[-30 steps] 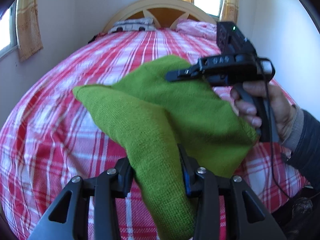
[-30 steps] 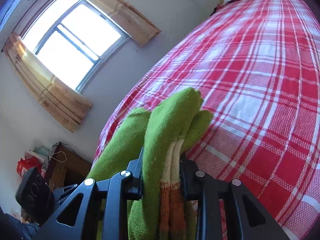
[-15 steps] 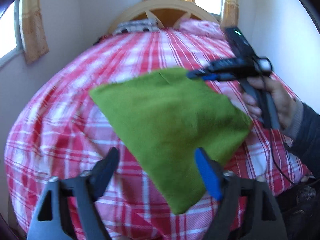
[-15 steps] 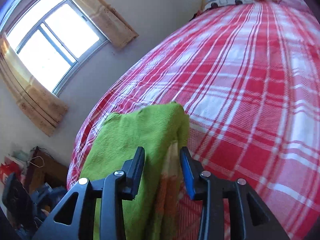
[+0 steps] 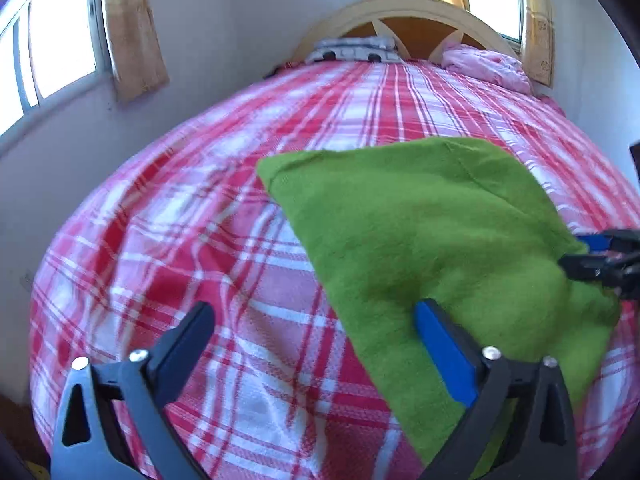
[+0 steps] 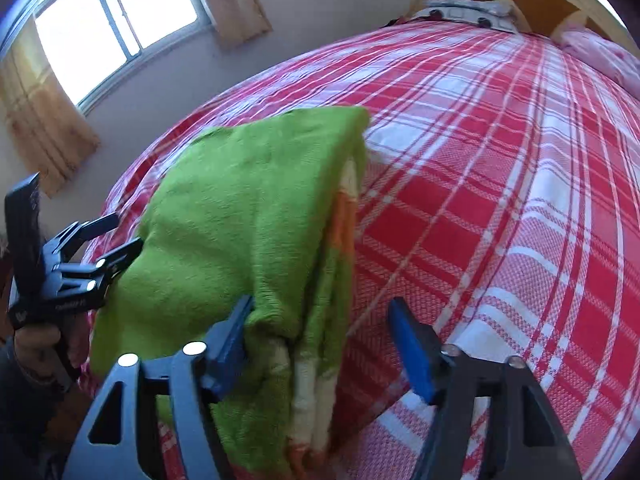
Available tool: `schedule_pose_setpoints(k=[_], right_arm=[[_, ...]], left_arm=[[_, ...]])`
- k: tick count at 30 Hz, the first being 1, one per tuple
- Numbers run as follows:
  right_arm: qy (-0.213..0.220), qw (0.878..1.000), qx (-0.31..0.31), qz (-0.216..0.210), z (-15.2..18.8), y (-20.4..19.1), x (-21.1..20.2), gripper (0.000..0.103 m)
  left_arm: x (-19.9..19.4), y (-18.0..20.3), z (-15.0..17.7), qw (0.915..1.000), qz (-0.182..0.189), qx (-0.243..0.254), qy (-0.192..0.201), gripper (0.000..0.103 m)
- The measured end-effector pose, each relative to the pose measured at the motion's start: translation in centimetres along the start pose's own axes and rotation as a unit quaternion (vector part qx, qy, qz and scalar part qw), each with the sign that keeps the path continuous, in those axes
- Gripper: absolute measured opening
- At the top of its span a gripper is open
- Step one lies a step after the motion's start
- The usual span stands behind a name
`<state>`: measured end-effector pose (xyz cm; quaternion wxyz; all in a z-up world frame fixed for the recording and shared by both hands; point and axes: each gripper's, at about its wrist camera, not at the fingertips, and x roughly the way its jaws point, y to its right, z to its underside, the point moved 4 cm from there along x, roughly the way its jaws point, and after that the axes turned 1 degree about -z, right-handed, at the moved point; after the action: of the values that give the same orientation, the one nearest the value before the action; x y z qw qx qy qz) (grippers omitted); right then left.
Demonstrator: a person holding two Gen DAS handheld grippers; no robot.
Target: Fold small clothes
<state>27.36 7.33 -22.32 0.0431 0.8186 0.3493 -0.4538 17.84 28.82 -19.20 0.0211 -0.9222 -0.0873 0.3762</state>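
Green knit garment [image 5: 432, 240], folded into a flat pad, lying on the red-and-white plaid bedspread [image 5: 208, 240] toward the near edge of the bed. An orange and cream striped layer shows along its folded side in the right wrist view.

My left gripper [image 5: 316, 332] stands spread wide, its jaws having just been opening; the left finger is over bare bedspread, and the blue-padded right finger overlaps the garment's near edge (whether it touches I cannot tell). Nothing is clamped.

My right gripper [image 6: 320, 336] is likewise parted, jaws just opened: the garment's thick near corner sits between them, against the left finger, clear of the right pad. No grip.

Background: curved wooden headboard [image 5: 404, 12], pink pillow [image 5: 484, 66], curtained window [image 6: 116, 24].
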Motion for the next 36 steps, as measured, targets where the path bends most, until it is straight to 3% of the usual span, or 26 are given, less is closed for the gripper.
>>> schedule_pose_setpoints(k=[3, 6, 12, 18, 36], right_arm=[[0.009, 1.0, 0.015, 0.009, 0.2, 0.1, -0.7, 0.076], [0.049, 0.998, 0.018, 0.027, 0.1, -1.2, -3.5, 0.077], [0.152, 0.986, -0.022, 0.07, 0.4, -5.6, -10.2, 0.077], [0.207, 0.974, -0.05, 0.075, 0.3, -8.8, -14.3, 0.078], [0.223, 0.97, -0.056, 0.074, 1.0, -10.1, -16.0, 0.079]], left_arm=[[-1.4, -0.4, 0.1, 1.0, 0.004, -0.004, 0.001, 0.103], [-3.3, -0.9, -0.1, 0.9998, 0.013, -0.011, 0.012, 0.103], [-8.2, -0.8, -2.4, 0.9965, 0.039, -0.029, 0.068, 0.103], [-11.7, 0.0, -3.9, 0.9915, 0.053, -0.027, 0.116, 0.103], [-12.8, -0.2, -4.1, 0.9896, 0.057, -0.036, 0.127, 0.103]])
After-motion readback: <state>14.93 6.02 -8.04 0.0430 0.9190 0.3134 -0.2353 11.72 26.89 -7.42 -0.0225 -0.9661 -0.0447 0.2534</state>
